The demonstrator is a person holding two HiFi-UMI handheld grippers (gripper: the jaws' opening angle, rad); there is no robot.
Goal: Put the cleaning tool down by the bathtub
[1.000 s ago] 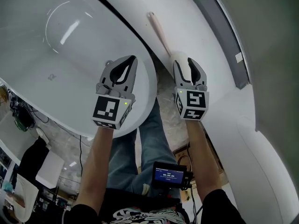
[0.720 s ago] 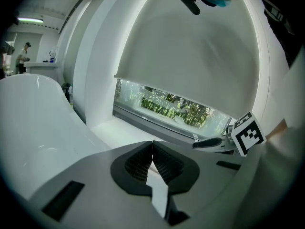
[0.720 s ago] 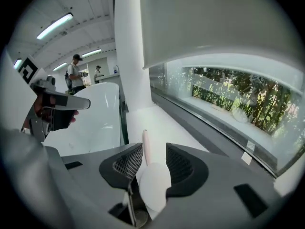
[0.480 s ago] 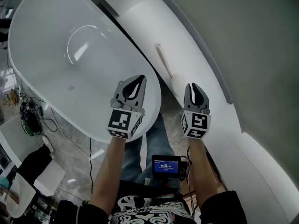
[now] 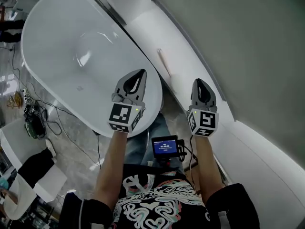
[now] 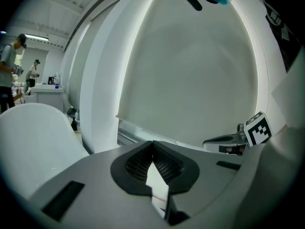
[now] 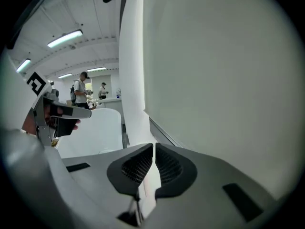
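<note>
We find the cleaning tool [image 5: 164, 63] lying on the white ledge [image 5: 183, 68] beside the bathtub [image 5: 57, 56], clear of both grippers. The left gripper [image 5: 141, 73] is closed and empty. The right gripper [image 5: 198, 81] has just been closing, on nothing. We judge the tool light, stiff and slender, best gripped mid-handle.

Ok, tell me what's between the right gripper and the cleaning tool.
Head view: only bare white ledge between the cleaning tool and the right gripper, whose jaws have just been closing on nothing.
</note>
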